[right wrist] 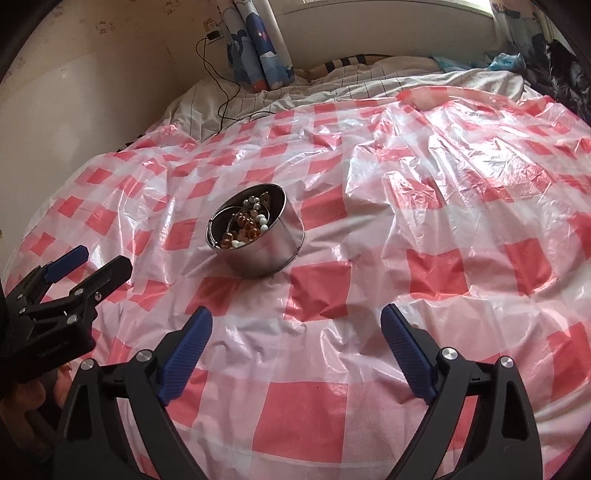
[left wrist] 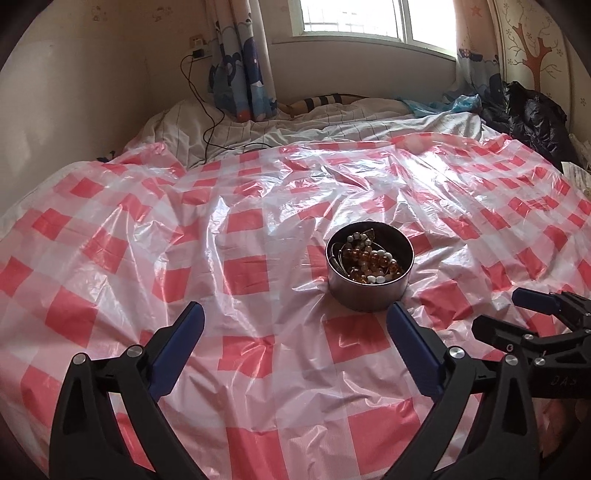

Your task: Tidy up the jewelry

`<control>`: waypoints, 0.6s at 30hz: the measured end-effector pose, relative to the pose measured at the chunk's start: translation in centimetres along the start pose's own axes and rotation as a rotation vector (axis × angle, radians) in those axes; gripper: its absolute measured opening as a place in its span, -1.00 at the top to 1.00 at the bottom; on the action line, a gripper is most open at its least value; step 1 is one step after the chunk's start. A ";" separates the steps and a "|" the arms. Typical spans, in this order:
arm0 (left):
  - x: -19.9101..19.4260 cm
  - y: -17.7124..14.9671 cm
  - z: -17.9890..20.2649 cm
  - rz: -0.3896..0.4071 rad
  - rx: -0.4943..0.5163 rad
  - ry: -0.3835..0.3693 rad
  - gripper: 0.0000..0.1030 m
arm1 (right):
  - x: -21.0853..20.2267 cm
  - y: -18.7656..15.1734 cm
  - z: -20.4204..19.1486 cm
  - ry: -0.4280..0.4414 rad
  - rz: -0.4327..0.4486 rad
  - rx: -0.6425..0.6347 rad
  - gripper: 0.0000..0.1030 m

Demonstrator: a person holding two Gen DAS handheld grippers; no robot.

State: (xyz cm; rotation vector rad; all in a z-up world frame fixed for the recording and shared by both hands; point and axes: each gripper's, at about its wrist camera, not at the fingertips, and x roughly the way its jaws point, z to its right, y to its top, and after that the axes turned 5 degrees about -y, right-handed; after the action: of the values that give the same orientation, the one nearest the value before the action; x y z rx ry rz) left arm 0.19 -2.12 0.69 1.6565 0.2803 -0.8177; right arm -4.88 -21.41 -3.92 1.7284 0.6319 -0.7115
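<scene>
- The left claw (left wrist: 295, 314) is released, jaws spread wide with nothing between them, hovering over the red-and-white checked plastic sheet (left wrist: 243, 273) that covers the bed.
- The right claw (right wrist: 295, 317) is likewise released and empty; in the left wrist view it sits just right of the left claw.
- Just ahead of the left claw's right fingertip stands the round metal tin (left wrist: 369, 291), upright on the sheet; from the right claw it lies ahead and to the left.
- Inside the tin the jewelry (left wrist: 369, 258) is heaped: amber and white beads, some thin metal pieces, apparently tangled.
- Handling, as I judge it: beads are hard and slippery, strands limp and light, so pinch a strand across the string. The tin is stiff but smooth and could slide on the slick plastic.
- Farther off lie rumpled bedding (left wrist: 258, 125) and the window (left wrist: 354, 18).
</scene>
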 end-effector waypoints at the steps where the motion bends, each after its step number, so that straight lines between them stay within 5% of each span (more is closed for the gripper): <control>1: -0.2 -0.2 -0.1 0.002 -0.007 -0.001 -0.85 | 0.0 0.0 0.0 -0.002 -0.002 0.002 -0.74; 18: -1.3 -0.2 0.7 0.008 0.037 0.003 -0.85 | -1.6 -0.6 -1.1 -0.043 0.003 -0.031 -0.79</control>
State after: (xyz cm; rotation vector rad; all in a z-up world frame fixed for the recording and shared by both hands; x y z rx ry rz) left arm -1.12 -2.43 1.31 1.6920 0.2615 -0.8190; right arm -6.25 -20.29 -2.86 1.6811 0.6074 -0.7313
